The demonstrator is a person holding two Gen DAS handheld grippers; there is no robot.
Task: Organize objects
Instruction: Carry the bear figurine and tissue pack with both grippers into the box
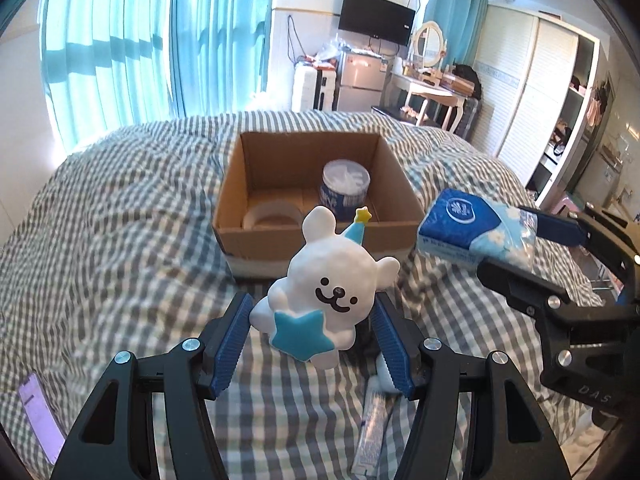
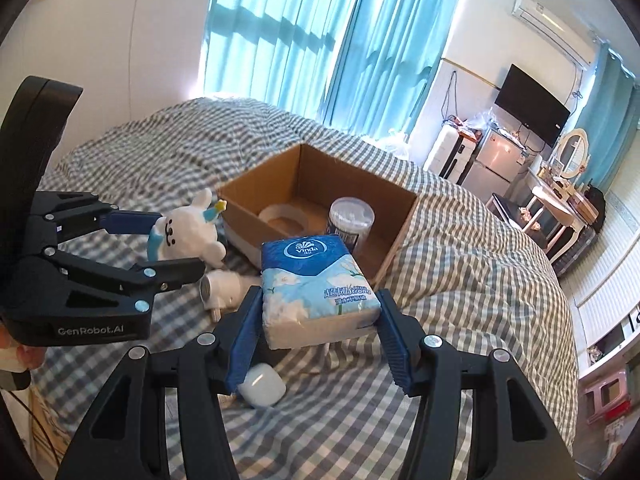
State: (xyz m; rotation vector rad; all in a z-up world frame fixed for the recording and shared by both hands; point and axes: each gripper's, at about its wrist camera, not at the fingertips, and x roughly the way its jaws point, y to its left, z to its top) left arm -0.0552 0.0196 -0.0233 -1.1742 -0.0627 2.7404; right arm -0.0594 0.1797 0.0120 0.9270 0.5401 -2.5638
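Note:
My left gripper (image 1: 312,316) is shut on a white bear figurine (image 1: 328,280) with a blue star and party hat, held above the bed just in front of the cardboard box (image 1: 316,236). My right gripper (image 2: 318,308) is shut on a blue Vinda tissue pack (image 2: 316,284), held above the bed near the box's front right corner (image 2: 396,252). The box holds a tape roll (image 1: 272,216) and a round cotton-swab tub (image 1: 346,186). In the right wrist view the left gripper (image 2: 180,244) and the bear (image 2: 188,232) show at left. The tissue pack and right gripper show at right in the left wrist view (image 1: 476,228).
The checked bedspread (image 1: 120,220) carries a tube (image 1: 372,432), a white plug adapter (image 2: 224,286), a small white case (image 2: 262,384) and a phone (image 1: 38,416) at the left edge. A dresser, fridge and wardrobe stand beyond the bed.

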